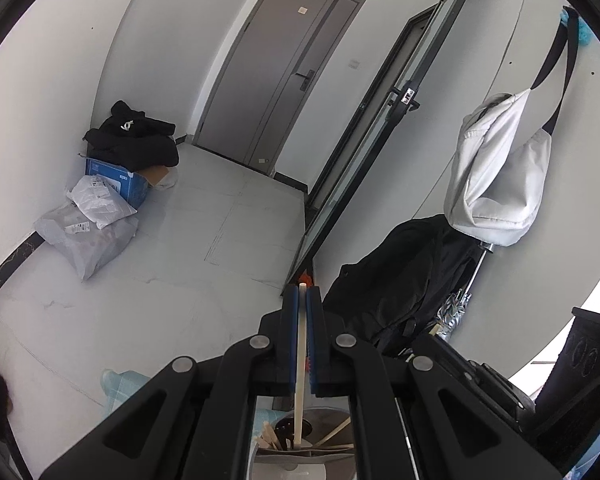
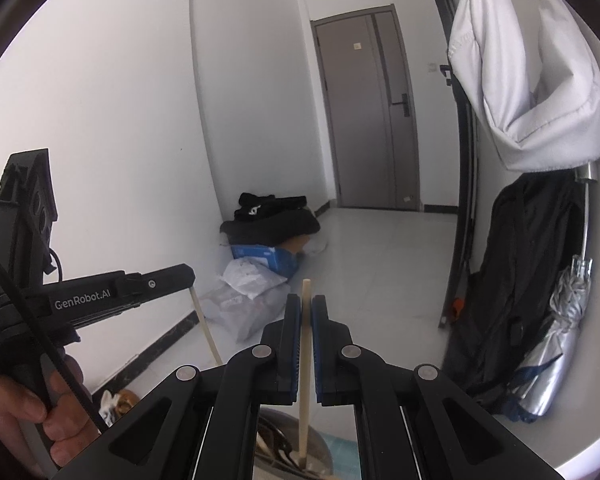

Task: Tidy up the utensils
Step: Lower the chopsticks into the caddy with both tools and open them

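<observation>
In the left wrist view my left gripper (image 1: 302,292) is shut on a cream utensil handle (image 1: 299,360). The handle runs straight down into a grey utensil holder (image 1: 324,412), which has several wooden utensils (image 1: 270,436) standing in it. In the right wrist view my right gripper (image 2: 306,300) is shut on a wooden stick (image 2: 305,360), and the stick's lower end dips into the same holder (image 2: 322,440). The left gripper (image 2: 186,276) shows at the left of that view. A hand (image 2: 24,404) holds it, and its cream handle (image 2: 206,328) slants down.
A teal cloth (image 1: 120,384) lies under the holder. On the floor by the left wall are parcels (image 1: 88,232), a blue box (image 1: 120,180) and black clothing (image 1: 136,140). At the right are an open glass door (image 1: 364,152), a hanging white bag (image 1: 496,176), a black backpack (image 1: 396,284) and a folded umbrella (image 2: 556,344).
</observation>
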A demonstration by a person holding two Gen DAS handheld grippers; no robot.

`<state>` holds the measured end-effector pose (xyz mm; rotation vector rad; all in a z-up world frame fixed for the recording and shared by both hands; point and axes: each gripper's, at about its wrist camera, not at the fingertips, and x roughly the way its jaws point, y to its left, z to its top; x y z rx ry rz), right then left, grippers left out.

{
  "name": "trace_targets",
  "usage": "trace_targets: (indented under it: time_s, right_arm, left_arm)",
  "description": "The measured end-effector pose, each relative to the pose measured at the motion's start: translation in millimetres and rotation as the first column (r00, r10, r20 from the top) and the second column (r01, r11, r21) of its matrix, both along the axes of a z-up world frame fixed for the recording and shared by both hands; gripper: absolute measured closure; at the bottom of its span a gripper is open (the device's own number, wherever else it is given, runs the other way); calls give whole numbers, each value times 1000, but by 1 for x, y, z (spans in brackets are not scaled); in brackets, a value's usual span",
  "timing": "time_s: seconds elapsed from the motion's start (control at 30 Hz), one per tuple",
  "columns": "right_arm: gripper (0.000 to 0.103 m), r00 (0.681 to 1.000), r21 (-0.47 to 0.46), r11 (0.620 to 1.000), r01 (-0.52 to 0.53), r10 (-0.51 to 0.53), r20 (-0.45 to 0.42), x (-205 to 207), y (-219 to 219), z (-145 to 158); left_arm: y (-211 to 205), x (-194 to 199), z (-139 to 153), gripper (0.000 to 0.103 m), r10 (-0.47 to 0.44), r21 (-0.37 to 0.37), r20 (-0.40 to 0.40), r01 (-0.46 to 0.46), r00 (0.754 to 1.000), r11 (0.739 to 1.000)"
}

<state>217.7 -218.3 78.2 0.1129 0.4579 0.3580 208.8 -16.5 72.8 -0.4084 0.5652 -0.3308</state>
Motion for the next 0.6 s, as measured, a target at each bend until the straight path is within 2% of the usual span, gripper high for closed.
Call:
trace_targets:
  time_s: [0.13,0.33,0.47,0.6]
  right_arm:
    - [98,1000,-9,1000,-29,29,-9,-10,1,-10]
    - [98,997,-43,996,-72,70,-45,-15,5,-21]
    - [97,989,-48,992,-113,108,-100,-14,8,-35]
    - [96,983,-49,988,-147,141,-114,-21,9,-45]
  left_arm:
    - [-6,-8,1,103,-21,32,14,20,1000,999]
    - [-12,-19,-16,103,-62,58,-41,64,997,996]
    - [-19,-20,-28,103,-119,60,-117,127,986,990]
    - [-25,-18,-34,103,-179,54,-175,191,968,980]
